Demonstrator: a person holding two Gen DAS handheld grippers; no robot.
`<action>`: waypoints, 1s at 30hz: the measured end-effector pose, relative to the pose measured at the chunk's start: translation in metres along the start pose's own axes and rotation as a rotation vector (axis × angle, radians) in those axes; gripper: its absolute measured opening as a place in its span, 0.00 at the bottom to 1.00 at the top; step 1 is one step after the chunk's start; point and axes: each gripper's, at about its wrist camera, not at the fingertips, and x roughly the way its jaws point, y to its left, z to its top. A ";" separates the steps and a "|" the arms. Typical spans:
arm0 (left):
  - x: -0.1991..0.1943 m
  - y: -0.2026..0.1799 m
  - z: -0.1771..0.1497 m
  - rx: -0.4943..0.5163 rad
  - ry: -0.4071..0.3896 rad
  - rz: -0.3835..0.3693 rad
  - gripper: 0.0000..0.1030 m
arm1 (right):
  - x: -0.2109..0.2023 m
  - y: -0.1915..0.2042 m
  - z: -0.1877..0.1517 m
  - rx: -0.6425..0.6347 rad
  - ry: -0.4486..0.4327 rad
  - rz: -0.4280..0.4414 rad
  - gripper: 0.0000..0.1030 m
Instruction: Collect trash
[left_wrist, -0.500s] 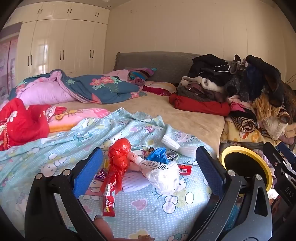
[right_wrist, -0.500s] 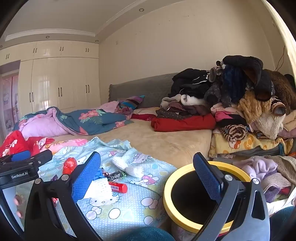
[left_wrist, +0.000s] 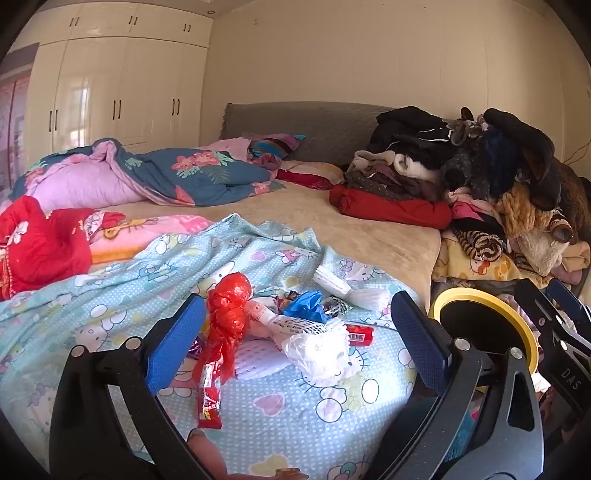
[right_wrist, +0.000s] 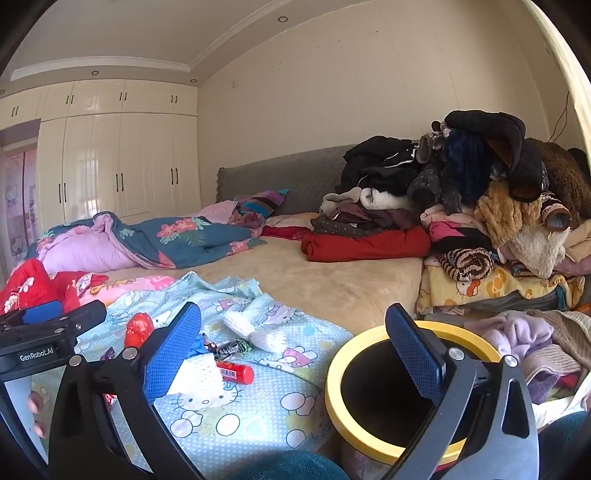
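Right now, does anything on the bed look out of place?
Yes. A small heap of trash lies on the Hello Kitty blanket: a red plastic bag, a blue wrapper and a white bag. The yellow-rimmed bin stands just beside the bed.

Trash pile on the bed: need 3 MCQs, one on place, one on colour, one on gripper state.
1. Where does the trash lie?
A. on the blue Hello Kitty sheet
B. on the red folded garment
C. in the bin

2. What colour is the rim of the trash bin?
A. green
B. yellow
C. white

3. How does the left gripper stand?
A. shut on the red plastic bag
B. shut, empty
C. open, empty

A: the red plastic bag and white mesh wrapper rest on the sheet.
B: yellow ring around a black inside.
C: jaws wide apart, nothing between them.
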 end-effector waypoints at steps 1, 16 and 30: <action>0.000 0.000 0.000 0.001 0.000 -0.001 0.90 | 0.000 0.000 0.000 0.000 -0.002 -0.001 0.94; 0.000 -0.003 0.001 0.000 0.001 -0.002 0.90 | -0.006 -0.004 0.002 -0.001 0.002 -0.001 0.94; 0.000 -0.004 0.001 -0.001 0.000 -0.002 0.90 | -0.004 -0.004 0.002 -0.001 -0.002 -0.001 0.94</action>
